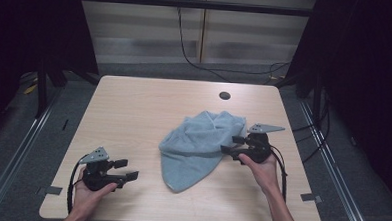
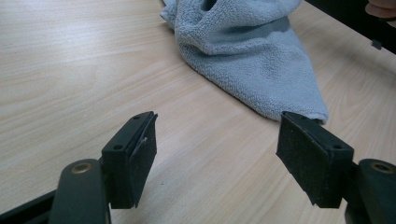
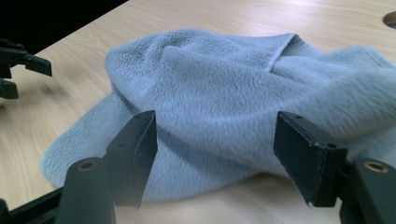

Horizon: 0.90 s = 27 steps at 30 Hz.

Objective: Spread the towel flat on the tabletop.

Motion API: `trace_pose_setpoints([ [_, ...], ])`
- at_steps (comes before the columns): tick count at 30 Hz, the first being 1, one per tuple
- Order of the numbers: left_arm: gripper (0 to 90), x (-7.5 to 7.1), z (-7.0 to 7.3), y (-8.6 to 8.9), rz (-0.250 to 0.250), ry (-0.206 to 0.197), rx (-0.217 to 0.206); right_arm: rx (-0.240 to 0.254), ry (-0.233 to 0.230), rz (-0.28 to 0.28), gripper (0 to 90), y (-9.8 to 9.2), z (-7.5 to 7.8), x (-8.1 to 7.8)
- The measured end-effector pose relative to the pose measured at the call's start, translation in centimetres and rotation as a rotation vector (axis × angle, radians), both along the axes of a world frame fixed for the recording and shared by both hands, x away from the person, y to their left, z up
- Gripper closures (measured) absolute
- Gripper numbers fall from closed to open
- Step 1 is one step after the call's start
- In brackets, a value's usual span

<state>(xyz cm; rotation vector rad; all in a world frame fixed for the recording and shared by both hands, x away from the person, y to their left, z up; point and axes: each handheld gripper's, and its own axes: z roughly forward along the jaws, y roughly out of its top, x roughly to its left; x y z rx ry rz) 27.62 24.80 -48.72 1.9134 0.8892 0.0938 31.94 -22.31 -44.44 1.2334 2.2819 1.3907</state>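
A light blue towel (image 1: 200,148) lay crumpled on the desk (image 1: 134,113), a little to the right of its middle and on the near side of the round cable hole (image 1: 224,95). It was bunched into soft folds at the far end and tapered to a flatter rounded end toward the person.

The right gripper (image 1: 235,146) sat at the towel's right edge, its fingers (image 3: 135,154) spread wide and holding nothing, the cloth lying just beyond them in the right gripper view. The left gripper (image 1: 126,170) rested well to the left of the towel, near the desk's front edge, its fingers (image 2: 133,154) also wide open and empty, with bare wood between them and the towel's near tip (image 2: 299,105) close ahead.

The towel looked light, limp and thick-piled: it would likely sag and drape when lifted and would not slip easily from rubber pads. A hemmed edge or corner seemed the best place to pinch, as a grab into the bunched middle would probably catch several layers at once.
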Motion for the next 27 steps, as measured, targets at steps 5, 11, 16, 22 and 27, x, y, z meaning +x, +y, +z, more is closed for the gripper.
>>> trace_pose_setpoints([
  [5, 28.7, 0.0, 0.0, 0.0, -0.002, -0.002, 0.004, -0.025, -0.003, 0.000, 27.3, 1.3, 0.1, 2.3],
  [11, 28.6, -0.1, 0.1, -0.1, -0.017, -0.018, 0.020, -0.107, 0.080, 0.014, 23.3, 3.1, -3.4, 4.8],
  [16, 28.5, 0.0, 0.1, 0.1, -0.004, -0.021, 0.006, -0.168, 0.042, -0.014, 34.0, 4.2, -5.0, 4.5],
  [22, 29.0, 0.4, 0.3, -0.4, 0.013, -0.028, -0.006, -0.173, 0.017, -0.033, 60.6, 4.5, -5.4, 3.6],
  [27, 28.7, 0.3, 0.7, -0.5, -0.005, -0.033, -0.026, -0.151, 0.026, 0.044, 66.6, 5.6, -5.4, 2.5],
])
